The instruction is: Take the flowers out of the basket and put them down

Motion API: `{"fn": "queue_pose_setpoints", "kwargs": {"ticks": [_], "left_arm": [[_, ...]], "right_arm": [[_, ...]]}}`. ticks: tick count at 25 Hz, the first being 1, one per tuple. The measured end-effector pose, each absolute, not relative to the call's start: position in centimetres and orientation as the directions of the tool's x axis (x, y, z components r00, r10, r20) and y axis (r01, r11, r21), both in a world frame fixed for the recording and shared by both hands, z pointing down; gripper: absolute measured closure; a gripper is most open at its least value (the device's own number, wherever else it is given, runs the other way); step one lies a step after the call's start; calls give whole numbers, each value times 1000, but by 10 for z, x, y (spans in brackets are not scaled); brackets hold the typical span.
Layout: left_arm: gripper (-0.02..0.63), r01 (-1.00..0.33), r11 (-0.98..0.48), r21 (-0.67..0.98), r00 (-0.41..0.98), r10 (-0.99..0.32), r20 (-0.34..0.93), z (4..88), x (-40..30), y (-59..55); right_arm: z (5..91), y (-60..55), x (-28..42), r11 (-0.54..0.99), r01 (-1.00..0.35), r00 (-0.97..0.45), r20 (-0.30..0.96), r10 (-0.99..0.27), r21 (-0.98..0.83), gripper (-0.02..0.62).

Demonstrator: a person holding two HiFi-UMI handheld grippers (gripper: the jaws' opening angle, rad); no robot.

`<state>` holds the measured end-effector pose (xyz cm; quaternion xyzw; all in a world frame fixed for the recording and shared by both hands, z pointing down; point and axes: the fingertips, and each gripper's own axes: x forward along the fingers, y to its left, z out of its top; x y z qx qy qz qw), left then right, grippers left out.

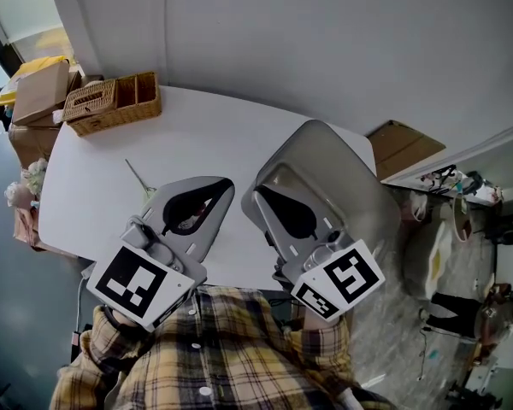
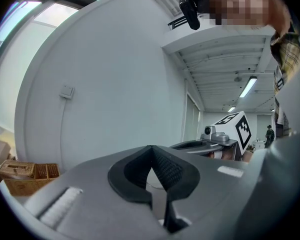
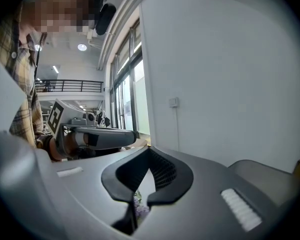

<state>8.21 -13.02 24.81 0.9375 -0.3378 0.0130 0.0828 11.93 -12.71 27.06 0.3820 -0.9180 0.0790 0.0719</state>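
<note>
I see the white oval table (image 1: pixel 239 135) with a compartmented wicker basket (image 1: pixel 115 102) at its far left corner, well apart from my tools. My left gripper (image 1: pixel 225 186) and right gripper (image 1: pixel 258 196) hover side by side, both clamped together on nothing. A thin green flower stem (image 1: pixel 138 176) lies on the table beside the left one, and small purple blossoms (image 3: pixel 140 207) show beneath the right.

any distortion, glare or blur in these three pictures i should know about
Head view: sharp and evenly lit, though the white table edge bows from the wide lens. Left gripper view: heavy fisheye with dark corners, a bright ceiling strip light, no flare, a mosaic patch on top. Right gripper view: same fisheye vignette, bright windows, another mosaic patch.
</note>
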Motion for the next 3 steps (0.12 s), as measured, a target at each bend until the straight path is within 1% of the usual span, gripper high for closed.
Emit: {"fn": "queue_pose_setpoints", "kwargs": {"ticks": [3], "left_arm": [[594,-615,-776,143,788,-609,89,249,86,-130]], "right_arm": [[270,-127,119,692,-717,-693,191,-695,-85,591]]}}
